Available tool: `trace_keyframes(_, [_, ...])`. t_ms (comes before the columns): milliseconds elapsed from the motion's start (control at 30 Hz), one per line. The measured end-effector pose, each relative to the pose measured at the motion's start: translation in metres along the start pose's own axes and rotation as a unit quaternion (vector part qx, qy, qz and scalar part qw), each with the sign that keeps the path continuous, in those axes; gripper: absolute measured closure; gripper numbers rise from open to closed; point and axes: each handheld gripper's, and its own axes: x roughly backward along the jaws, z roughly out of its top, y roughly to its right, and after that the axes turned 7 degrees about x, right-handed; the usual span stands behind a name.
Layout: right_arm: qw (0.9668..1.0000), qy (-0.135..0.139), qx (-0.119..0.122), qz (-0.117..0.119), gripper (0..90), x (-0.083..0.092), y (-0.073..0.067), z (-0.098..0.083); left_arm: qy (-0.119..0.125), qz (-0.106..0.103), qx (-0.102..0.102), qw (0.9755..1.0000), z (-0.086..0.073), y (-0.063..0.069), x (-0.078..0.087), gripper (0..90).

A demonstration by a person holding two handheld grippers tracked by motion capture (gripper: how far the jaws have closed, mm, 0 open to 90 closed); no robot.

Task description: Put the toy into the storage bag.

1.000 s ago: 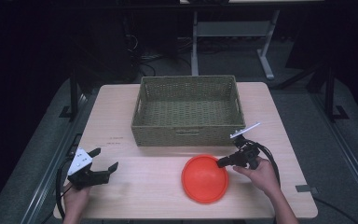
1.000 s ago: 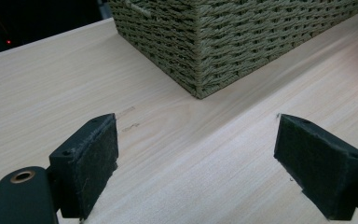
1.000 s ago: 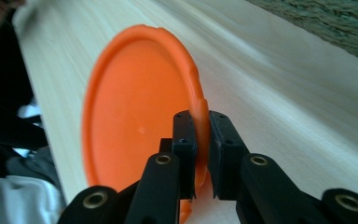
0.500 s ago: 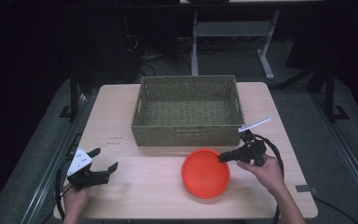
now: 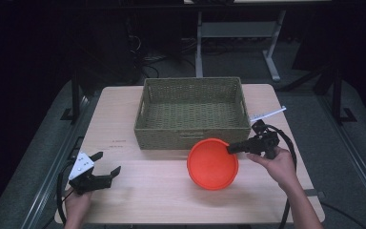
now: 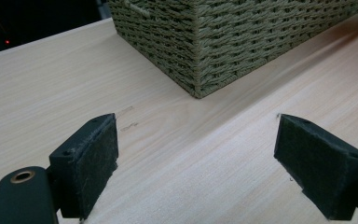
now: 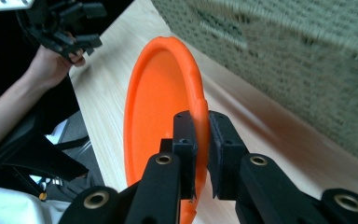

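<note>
An orange plate hangs tilted above the table in front of the woven basket. My right gripper is shut on the plate's right rim; in the right gripper view its jaws pinch the plate's edge at the gripper. My left gripper stays low at the table's front left, open, with nothing between its fingers. In the left gripper view the open gripper faces bare wood and a corner of the basket.
The basket is empty and stands at the middle back of the wooden table. A dark floor and desk legs lie beyond the table's far edge. Cables trail from both grippers.
My right gripper has lifted the orange plate off the table and tipped it up toward the basket's front. The left gripper has stayed where it was.
</note>
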Motion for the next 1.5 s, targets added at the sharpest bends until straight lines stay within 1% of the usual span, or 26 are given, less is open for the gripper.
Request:
trace_keyframes(67, [0.9999,0.005,0.002,-0.009,81.9,0.008,-0.001,0.007,0.000,0.002,0.001,1.0000,0.000,0.000,0.000,13.0])
trace_keyframes(100, [0.9999,0.005,0.002,-0.009,81.9,0.008,-0.001,0.007,0.000,0.002,0.001,1.0000,0.000,0.000,0.000,13.0])
trace_keyframes(133, [0.9998,0.016,0.005,-0.012,81.9,0.014,0.000,0.012,0.000,0.002,0.002,1.0000,0.000,-0.001,0.000,13.0])
trace_keyframes(200, [0.9997,0.019,0.005,-0.011,82.0,0.016,0.000,0.014,0.002,0.003,0.004,1.0000,0.000,-0.001,0.000,13.0])
trace_keyframes(233, [0.9997,0.021,0.008,-0.013,81.9,0.020,0.000,0.019,0.002,0.003,0.002,1.0000,0.000,-0.001,0.000,13.0])
trace_keyframes(333, [0.9996,0.020,0.011,-0.018,81.9,0.022,-0.001,0.024,-0.001,0.002,0.005,1.0000,0.000,-0.001,-0.001,13.0])
trace_keyframes(367, [0.9996,0.020,0.009,-0.019,82.0,0.023,-0.002,0.026,0.000,-0.002,0.004,1.0000,0.000,0.000,-0.001,13.0])
trace_keyframes(467, [0.9994,0.023,0.009,-0.023,82.0,0.027,-0.001,0.037,0.003,-0.003,0.000,1.0000,0.000,0.002,-0.001,13.0])
trace_keyframes(500, [0.9994,0.023,0.009,-0.023,82.0,0.027,-0.001,0.037,0.003,-0.003,0.000,1.0000,0.000,0.002,-0.001,13.0])
trace_keyframes(533, [0.9992,0.027,0.008,-0.029,82.0,0.030,0.000,0.042,0.000,-0.003,-0.001,1.0000,0.000,0.002,-0.002,13.0])
trace_keyframes(633, [0.9989,0.034,0.004,-0.033,82.0,0.033,0.001,0.048,0.002,-0.003,0.002,1.0000,0.000,0.002,-0.001,13.0])
trace_keyframes(733, [0.9988,0.036,0.005,-0.033,81.9,0.035,0.002,0.052,0.001,-0.002,0.001,1.0000,0.000,0.001,-0.001,13.0])
trace_keyframes(800, [0.9986,0.039,0.005,-0.037,82.0,0.037,0.003,0.060,-0.001,-0.002,0.004,1.0000,0.000,0.000,-0.001,13.0])
trace_keyframes(833, [0.9986,0.039,0.005,-0.037,82.0,0.037,0.003,0.060,-0.001,-0.002,0.004,1.0000,0.000,0.000,-0.001,13.0])
trace_keyframes(933, [0.9984,0.043,0.005,-0.036,82.0,0.037,0.003,0.067,0.003,0.000,0.005,1.0000,0.000,0.000,0.000,13.0])
trace_keyframes(967, [0.9983,0.045,0.006,-0.037,82.0,0.037,0.003,0.074,0.005,0.001,0.005,1.0000,0.000,0.000,0.000,13.0])
trace_keyframes(1000, [0.9983,0.045,0.006,-0.037,82.0,0.037,0.003,0.074,0.005,0.001,0.005,1.0000,0.000,0.000,0.000,13.0])
trace_keyframes(1100, [0.9978,0.049,0.011,-0.043,81.9,0.038,0.001,0.084,0.002,0.000,0.005,1.0000,-0.001,-0.001,0.000,13.0])
trace_keyframes(1167, [0.9977,0.050,0.011,-0.045,82.0,0.039,0.001,0.087,0.004,0.002,0.005,1.0000,-0.001,-0.001,0.001,13.0])
trace_keyframes(1200, [0.9972,0.055,0.010,-0.050,82.0,0.041,0.001,0.093,0.005,0.001,0.006,1.0000,-0.001,-0.001,0.001,13.0])
trace_keyframes(1367, [0.9967,0.061,0.007,-0.054,82.0,0.042,0.004,0.102,0.002,0.002,0.006,1.0000,-0.001,-0.002,0.001,13.0])
trace_keyframes(1400, [0.9965,0.064,0.003,-0.055,81.9,0.042,0.006,0.107,0.003,0.002,0.007,1.0000,-0.001,-0.002,0.001,13.0])
trace_keyframes(1467, [0.9964,0.064,0.000,-0.055,82.0,0.042,0.007,0.108,0.005,0.002,0.008,1.0000,-0.001,-0.002,0.001,13.0])
trace_keyframes(1500, [0.9964,0.061,0.000,-0.059,82.0,0.042,0.008,0.113,0.005,0.003,0.007,1.0000,0.000,-0.002,0.001,13.0])
